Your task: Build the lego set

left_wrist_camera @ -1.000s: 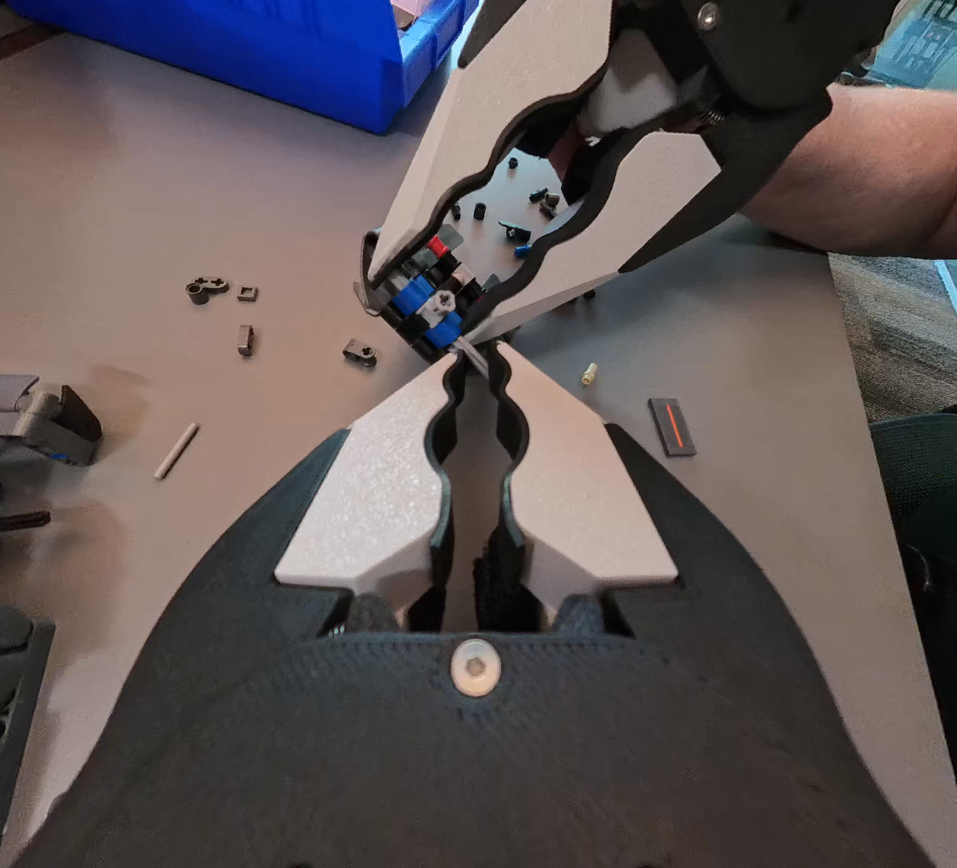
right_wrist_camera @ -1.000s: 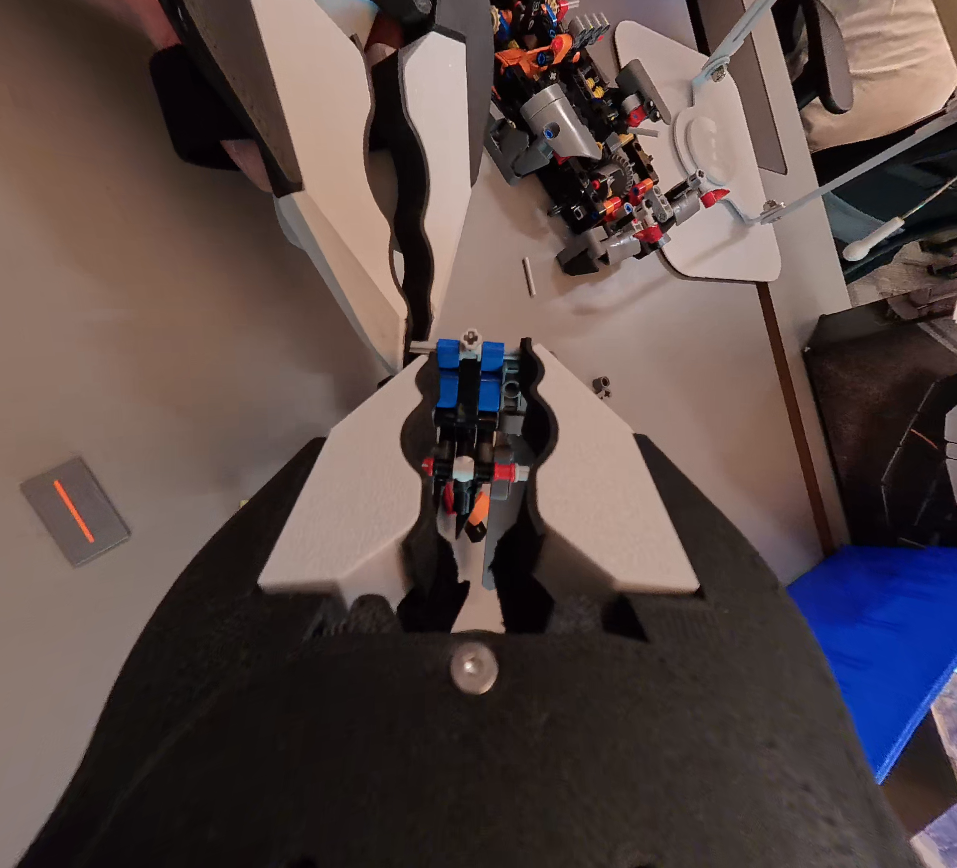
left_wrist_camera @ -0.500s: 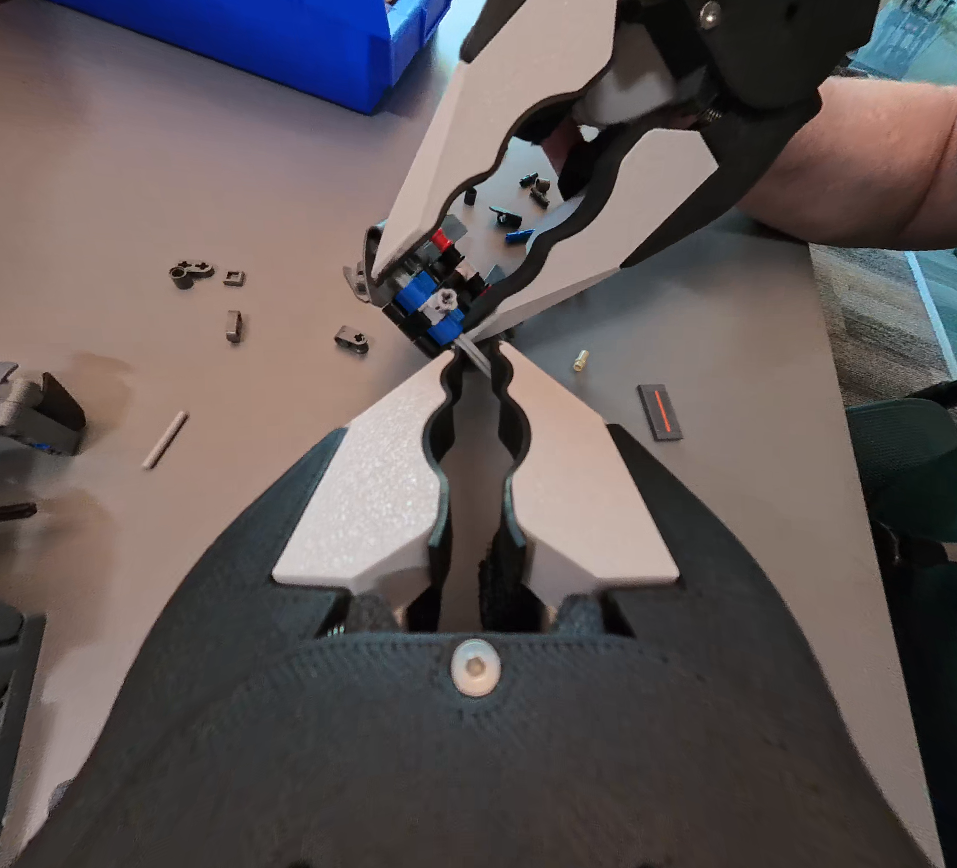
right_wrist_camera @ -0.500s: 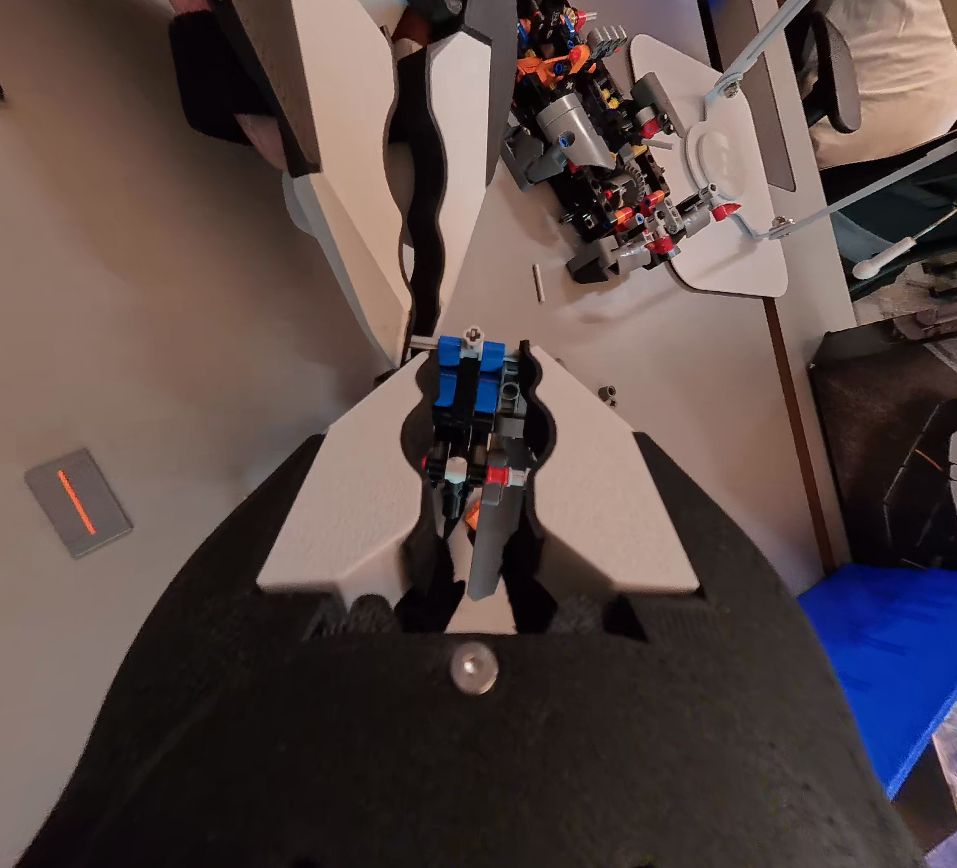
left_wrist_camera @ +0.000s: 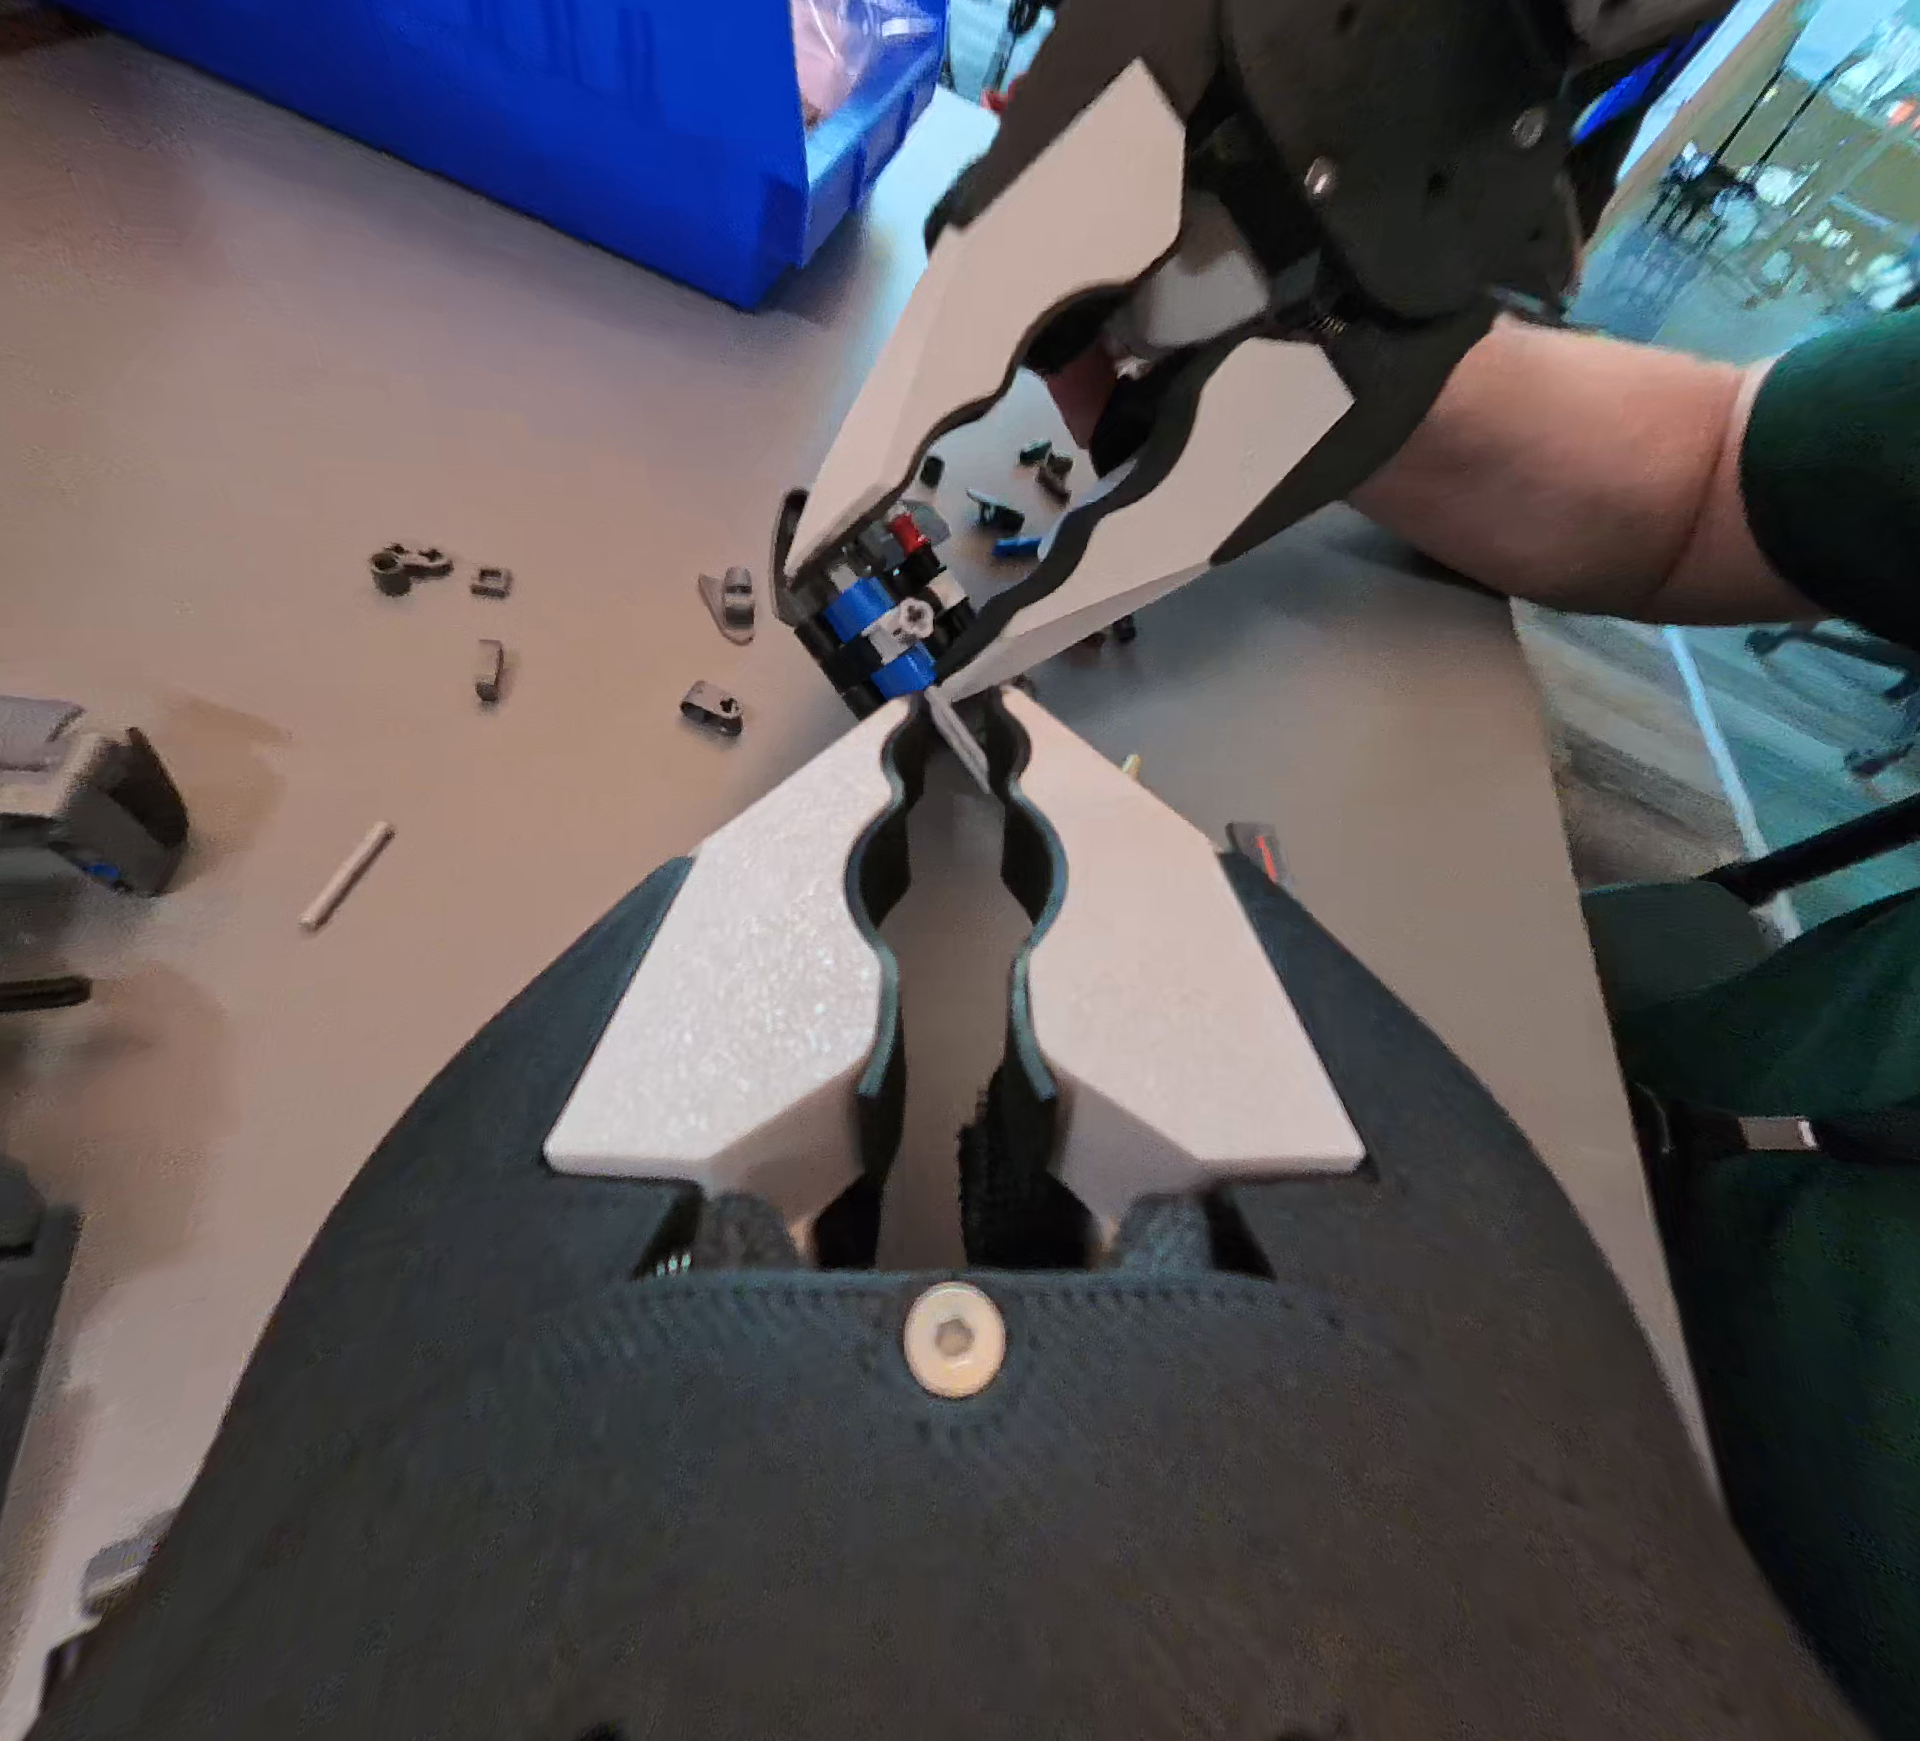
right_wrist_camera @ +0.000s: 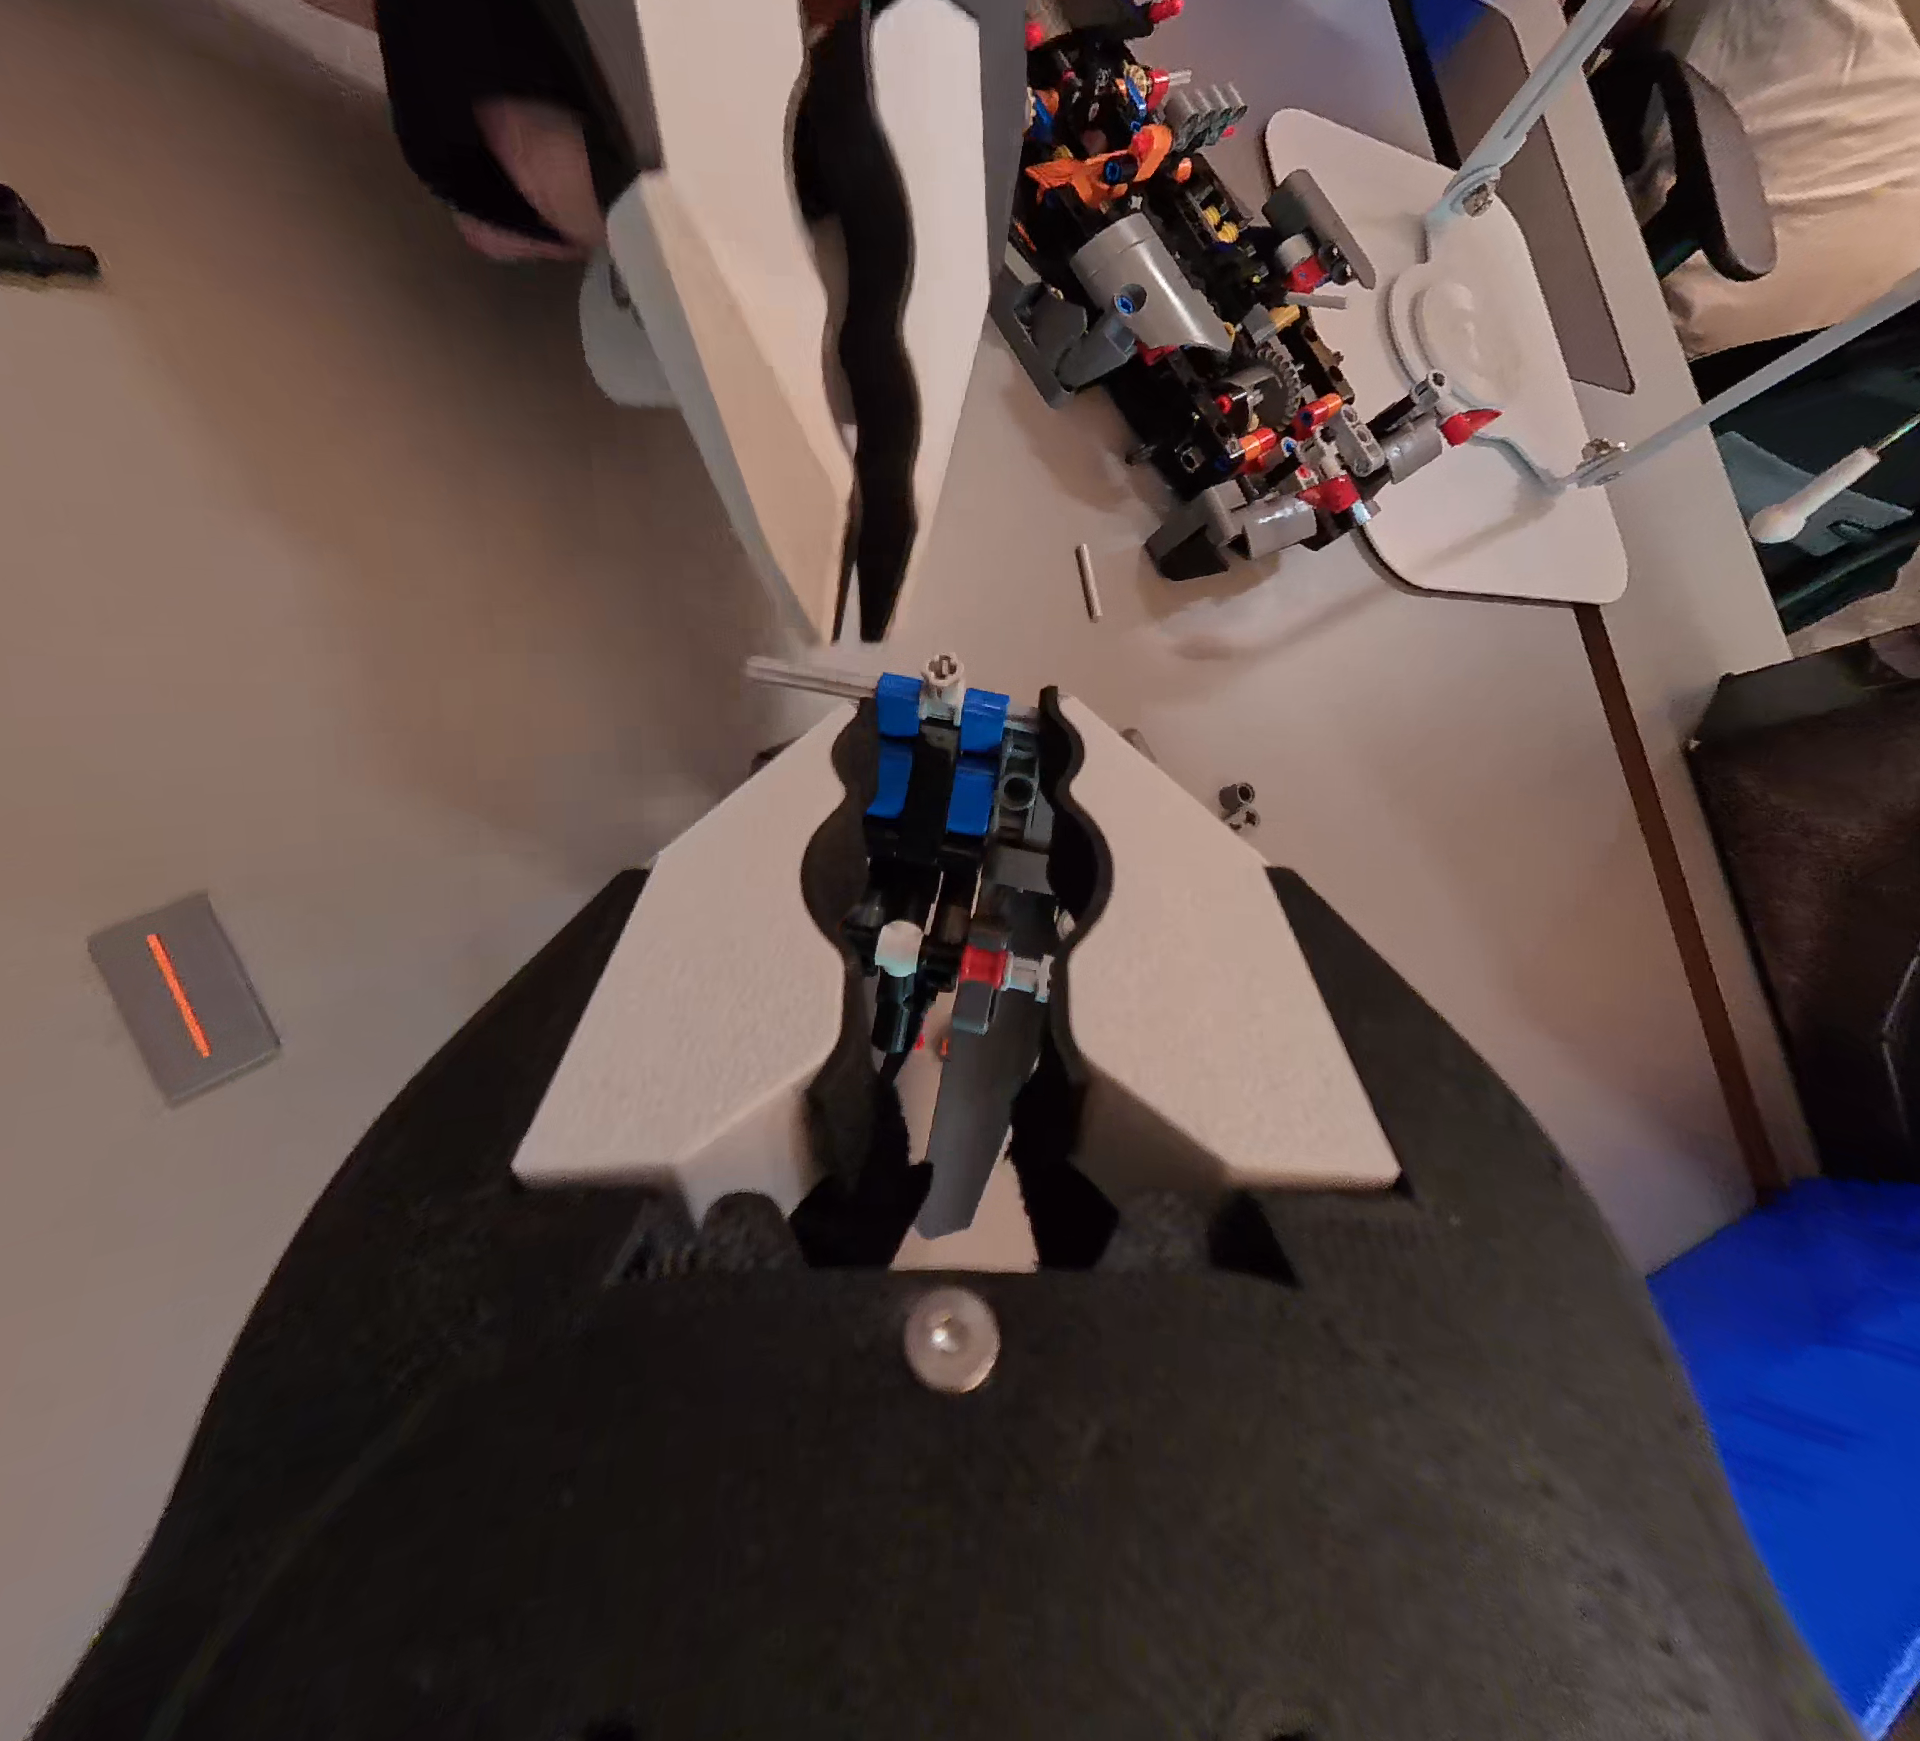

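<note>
Presently, the right tongs (right_wrist_camera: 951, 735) are clamped on a small blue-and-black lego sub-assembly (right_wrist_camera: 940, 798), held above the surface (left_wrist_camera: 312, 361). At their 12 o'clock, the left tongs (left_wrist_camera: 951, 720) pinch a thin grey axle (left_wrist_camera: 958, 741) against it. The axle seems mid-insertion; next, push it straight through.

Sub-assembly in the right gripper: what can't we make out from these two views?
- Sub-assembly, right wrist view: rear half sits in shadow between the right gripper's fingers.
- Axle, left wrist view: only a short piece shows at the left gripper tips; its seat in the sub-assembly is hidden.
- Left gripper, right wrist view: motion-blurred, tips unclear.
- Loose parts, left wrist view: too small, partly behind the right gripper.
</note>
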`<state>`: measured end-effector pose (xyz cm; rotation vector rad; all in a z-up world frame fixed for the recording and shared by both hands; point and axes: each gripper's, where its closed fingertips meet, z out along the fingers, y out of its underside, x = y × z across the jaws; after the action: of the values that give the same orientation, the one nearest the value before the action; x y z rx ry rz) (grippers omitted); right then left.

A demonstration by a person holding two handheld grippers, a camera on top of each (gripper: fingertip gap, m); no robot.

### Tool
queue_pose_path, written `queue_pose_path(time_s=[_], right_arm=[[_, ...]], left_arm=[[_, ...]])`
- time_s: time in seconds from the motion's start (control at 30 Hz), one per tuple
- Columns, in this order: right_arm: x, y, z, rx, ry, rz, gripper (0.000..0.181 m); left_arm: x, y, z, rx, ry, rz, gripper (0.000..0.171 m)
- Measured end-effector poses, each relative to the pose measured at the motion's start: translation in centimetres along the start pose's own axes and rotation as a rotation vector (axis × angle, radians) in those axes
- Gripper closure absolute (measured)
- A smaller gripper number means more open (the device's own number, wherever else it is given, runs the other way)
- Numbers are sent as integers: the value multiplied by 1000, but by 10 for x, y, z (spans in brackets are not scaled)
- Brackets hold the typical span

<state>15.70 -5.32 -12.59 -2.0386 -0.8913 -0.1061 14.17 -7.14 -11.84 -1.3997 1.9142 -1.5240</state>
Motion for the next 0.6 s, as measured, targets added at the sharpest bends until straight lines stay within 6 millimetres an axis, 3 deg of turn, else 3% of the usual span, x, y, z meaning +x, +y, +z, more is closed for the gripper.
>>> queue_pose_path(time_s=[0.13,0.6], right_arm=[[-1,-3,-1,16,-5,-7,153],[-5,1,3,-33,7,-32,154]], left_arm=[[-10,4,-2,-12,-48,-1,167],[-10,10,7,-33,-84,33,171]])
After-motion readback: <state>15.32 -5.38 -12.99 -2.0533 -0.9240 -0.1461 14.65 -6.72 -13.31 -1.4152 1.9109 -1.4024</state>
